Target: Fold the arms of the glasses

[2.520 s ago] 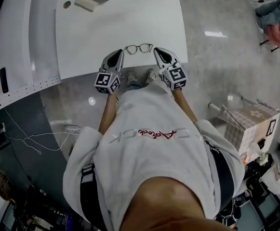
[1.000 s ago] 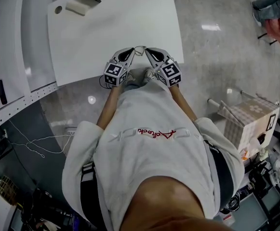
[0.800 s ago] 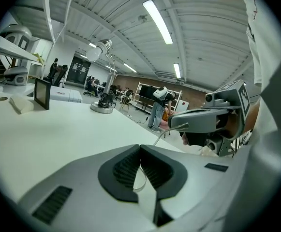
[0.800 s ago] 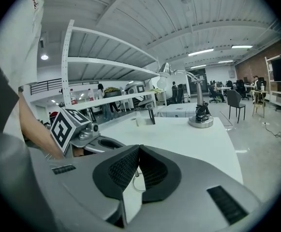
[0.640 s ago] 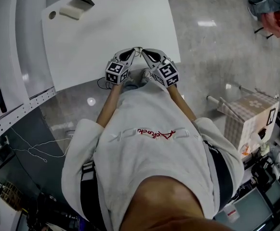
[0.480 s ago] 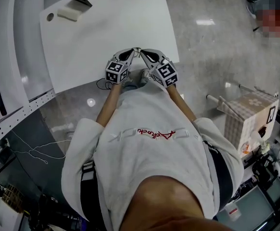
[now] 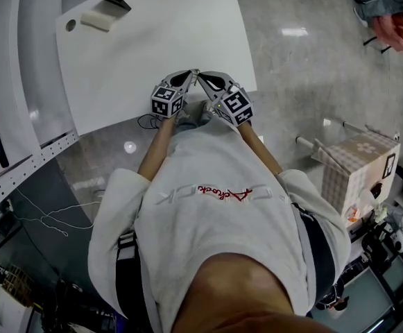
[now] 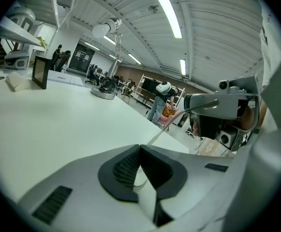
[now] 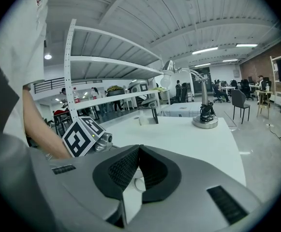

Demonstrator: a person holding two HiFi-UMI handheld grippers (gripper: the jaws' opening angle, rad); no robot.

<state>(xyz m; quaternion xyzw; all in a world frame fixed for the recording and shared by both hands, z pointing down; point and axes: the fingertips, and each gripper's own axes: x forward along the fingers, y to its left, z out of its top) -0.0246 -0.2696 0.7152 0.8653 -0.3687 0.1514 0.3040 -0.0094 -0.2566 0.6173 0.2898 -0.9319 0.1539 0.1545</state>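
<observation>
This is a big open lab or workshop hall: long white tables point(image 7: 152, 40) on a polished grey floor point(image 7: 312, 82), strip lights point(image 8: 168, 13) under a ribbed roof, white perforated shelving point(image 9: 116, 50), a desk lamp point(image 9: 205, 121), office chairs point(image 9: 239, 101), loose cables point(image 7: 45, 217), and people point(image 8: 59, 54) at far benches.

Most of the glasses point(image 8: 165, 128) hidden

The table point(image 7: 152, 40) is plain white. The left gripper point(image 7: 191, 73) and right gripper point(image 7: 202, 75) are grey with black ribbed pads point(image 8: 123, 168), their cubes point(image 7: 166, 101) patterned in black-and-white squares. The person's shirt point(image 7: 215, 214) is pale grey with red lettering.
</observation>
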